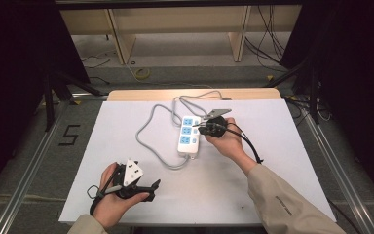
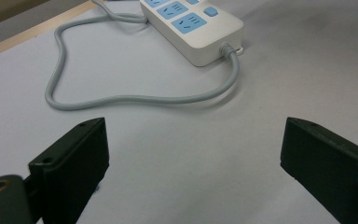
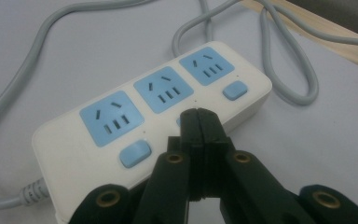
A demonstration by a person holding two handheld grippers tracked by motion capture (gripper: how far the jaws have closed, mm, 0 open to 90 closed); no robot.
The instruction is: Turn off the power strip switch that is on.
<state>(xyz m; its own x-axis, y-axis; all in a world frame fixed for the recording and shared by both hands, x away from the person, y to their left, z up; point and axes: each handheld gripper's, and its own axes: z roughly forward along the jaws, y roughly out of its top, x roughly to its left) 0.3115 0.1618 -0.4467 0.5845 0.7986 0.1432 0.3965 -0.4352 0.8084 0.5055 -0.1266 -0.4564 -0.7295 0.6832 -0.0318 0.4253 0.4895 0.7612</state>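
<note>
The white three-socket power strip with blue outlets and switches (image 3: 158,116) lies at the frame's centre on the white table (image 1: 272,185) — the right gripper (image 3: 199,122), jaws pressed together, poised over its middle switch, seemingly to press it — the left gripper (image 2: 193,154) resting wide-jawed at lower left.

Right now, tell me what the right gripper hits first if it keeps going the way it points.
Probably the middle blue switch on the white power strip: the shut right gripper points at it, though the tip hides whether they touch.
</note>
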